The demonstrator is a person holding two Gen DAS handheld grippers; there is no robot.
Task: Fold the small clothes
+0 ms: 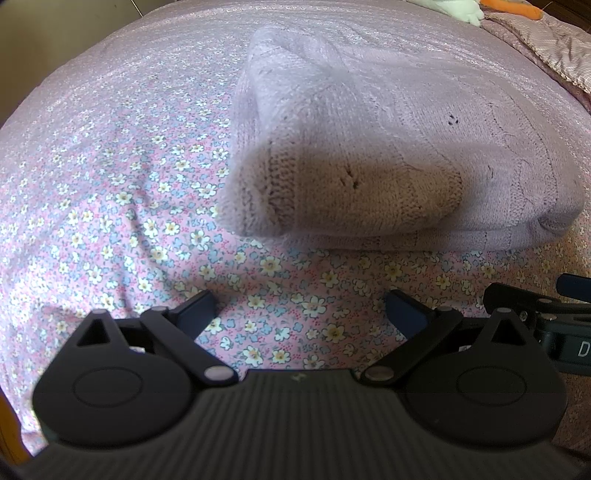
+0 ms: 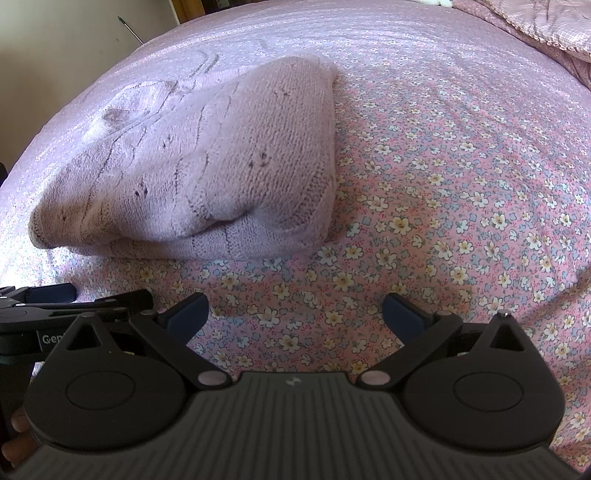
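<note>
A pale lilac knitted garment (image 1: pixel 369 147) lies folded into a thick bundle on the floral bed sheet (image 1: pixel 110 192). In the right wrist view the same knitted garment (image 2: pixel 207 162) sits up and to the left. My left gripper (image 1: pixel 301 314) is open over bare sheet, a short way in front of the bundle, holding nothing. My right gripper (image 2: pixel 295 314) is open too, in front of the bundle's right corner, with only the floral sheet (image 2: pixel 443 206) between its fingers. Each gripper shows at the edge of the other's view.
A quilted pink cover (image 1: pixel 546 40) is bunched at the far right of the bed, with a green and orange soft toy (image 1: pixel 480 9) beside it. A pale wall (image 2: pixel 66 33) rises beyond the bed's far left edge. Floral sheet stretches right of the bundle.
</note>
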